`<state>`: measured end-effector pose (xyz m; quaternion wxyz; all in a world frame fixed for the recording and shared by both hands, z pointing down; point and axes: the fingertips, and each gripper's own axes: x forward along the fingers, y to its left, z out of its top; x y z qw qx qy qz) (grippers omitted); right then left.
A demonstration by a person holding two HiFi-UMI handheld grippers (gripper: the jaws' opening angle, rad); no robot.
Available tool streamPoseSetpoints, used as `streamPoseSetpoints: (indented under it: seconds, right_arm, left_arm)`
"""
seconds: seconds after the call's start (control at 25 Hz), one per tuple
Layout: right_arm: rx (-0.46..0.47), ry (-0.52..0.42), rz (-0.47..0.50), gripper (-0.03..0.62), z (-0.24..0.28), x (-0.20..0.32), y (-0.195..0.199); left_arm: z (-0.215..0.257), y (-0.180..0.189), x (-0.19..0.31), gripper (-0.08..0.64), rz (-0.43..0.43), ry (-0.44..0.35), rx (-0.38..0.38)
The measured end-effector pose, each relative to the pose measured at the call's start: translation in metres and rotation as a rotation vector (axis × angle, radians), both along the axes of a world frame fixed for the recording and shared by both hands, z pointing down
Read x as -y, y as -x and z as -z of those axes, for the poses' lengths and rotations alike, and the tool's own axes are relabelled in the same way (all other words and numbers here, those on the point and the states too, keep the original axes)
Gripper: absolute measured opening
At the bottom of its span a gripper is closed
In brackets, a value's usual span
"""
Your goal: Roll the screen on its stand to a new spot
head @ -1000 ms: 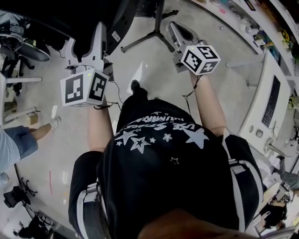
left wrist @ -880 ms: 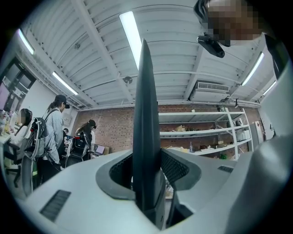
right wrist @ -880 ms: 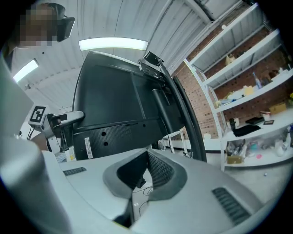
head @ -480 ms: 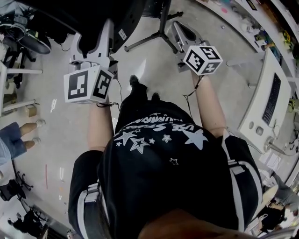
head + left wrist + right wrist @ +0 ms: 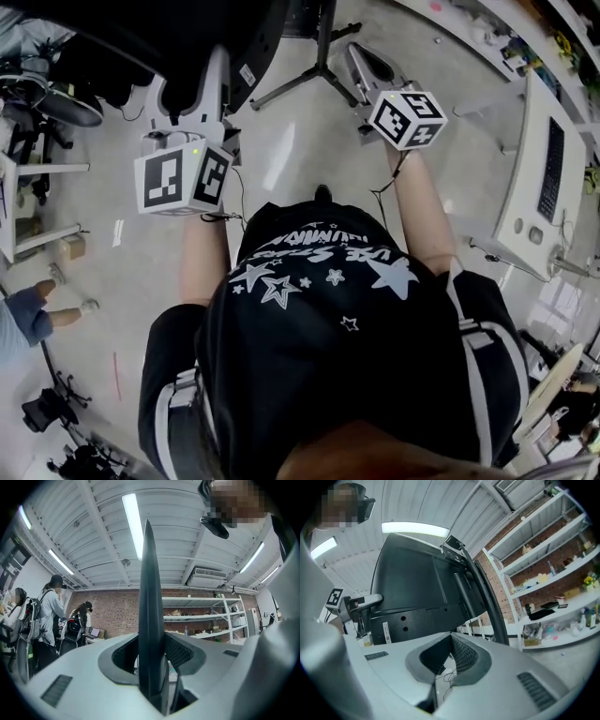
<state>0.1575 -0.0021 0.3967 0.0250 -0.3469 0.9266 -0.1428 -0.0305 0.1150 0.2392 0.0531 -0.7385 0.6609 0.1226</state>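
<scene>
The big black screen [image 5: 141, 37] stands at the top of the head view on a black stand whose legs [image 5: 323, 47] spread over the pale floor. My left gripper [image 5: 187, 80] is shut on the screen's side edge. In the left gripper view that edge [image 5: 149, 597] runs as a thin dark blade up between the pads of the left gripper [image 5: 151, 667]. My right gripper [image 5: 356, 56] hovers beside the stand's post, shut and holding nothing. The right gripper view looks past the right gripper [image 5: 450, 639] at the screen's back [image 5: 417, 588] and the post [image 5: 485, 592].
A white desk with a keyboard [image 5: 548, 187] runs along the right. Chairs and gear [image 5: 56, 94] crowd the far left, and a bystander's legs [image 5: 47, 300] show lower left. People [image 5: 51, 616] stand by the brick wall. Metal shelves [image 5: 553, 588] stand behind the screen.
I have stepped forward: the floor, the desk and the bystander's legs have slid down and back in the head view. The left gripper keeps its hold on the screen's edge.
</scene>
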Motion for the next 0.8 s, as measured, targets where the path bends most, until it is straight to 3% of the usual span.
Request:
streamPoseSetpoints:
  seconds: [0.48,0.8]
  right_arm:
    - [-0.006,-0.016,-0.133,0.008,0.016,-0.045,0.012]
    - [0.010,-0.035,-0.205,0.008,0.026,-0.078,0.011]
  left_arm:
    - [0.002,0.002,-0.007,0.189,-0.176,0.023,0.001]
    - [0.014,0.001,-0.030,0.192,-0.263,-0.041,0.037]
